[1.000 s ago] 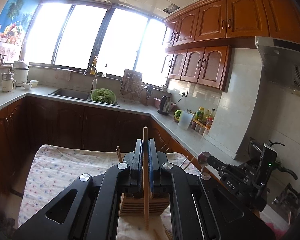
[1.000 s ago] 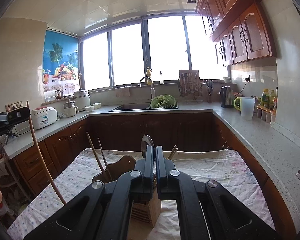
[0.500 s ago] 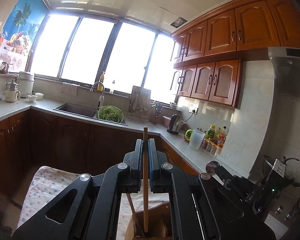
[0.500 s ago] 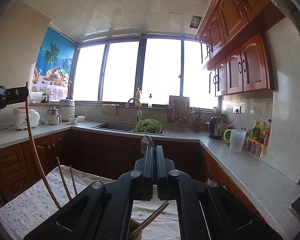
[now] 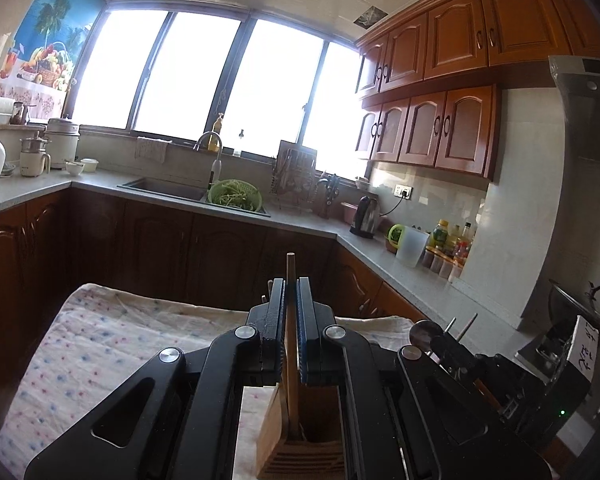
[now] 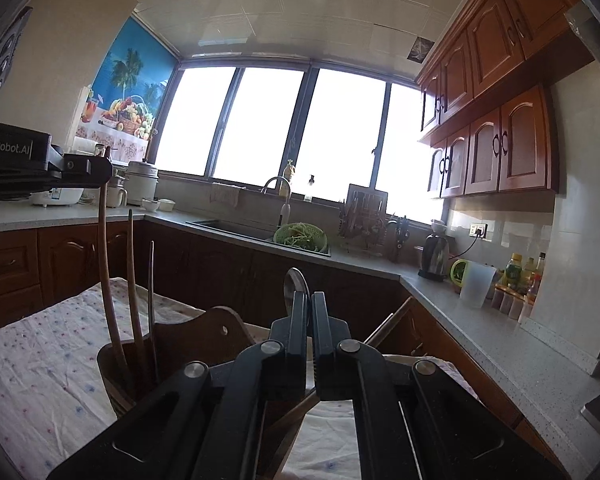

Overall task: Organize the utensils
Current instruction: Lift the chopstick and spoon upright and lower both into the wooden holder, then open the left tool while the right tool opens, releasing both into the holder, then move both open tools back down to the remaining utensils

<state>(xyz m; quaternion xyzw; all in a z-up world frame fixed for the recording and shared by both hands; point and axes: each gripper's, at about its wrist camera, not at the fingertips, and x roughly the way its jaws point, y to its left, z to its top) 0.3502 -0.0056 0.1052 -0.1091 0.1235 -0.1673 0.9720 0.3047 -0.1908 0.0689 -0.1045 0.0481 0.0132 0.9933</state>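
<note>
My left gripper (image 5: 291, 292) is shut on a wooden chopstick (image 5: 290, 344) held upright; its lower end reaches into the wooden utensil holder (image 5: 300, 440) below. My right gripper (image 6: 309, 304) is shut on a metal spoon (image 6: 294, 285) whose bowl sticks up above the fingers. In the right wrist view the wooden holder (image 6: 204, 332) stands on the cloth with upright chopsticks (image 6: 134, 292) inside, and the left gripper's body (image 6: 40, 168) holds the chopstick (image 6: 104, 264) over it. The right gripper with the spoon (image 5: 420, 330) shows at the lower right of the left wrist view.
A dotted white cloth (image 5: 100, 344) covers the table. Dark wooden cabinets and a grey counter (image 5: 380, 256) run behind, with a sink (image 5: 164, 188), a green colander (image 5: 234, 196), a kettle (image 5: 366, 216) and bottles (image 5: 448, 244). More chopsticks (image 6: 384, 326) lean by the right gripper.
Both cameras have tilted down, so the table cloth and the holder come back into view. The left chopstick's lower end now sits in the holder. Both grips stay shut.
</note>
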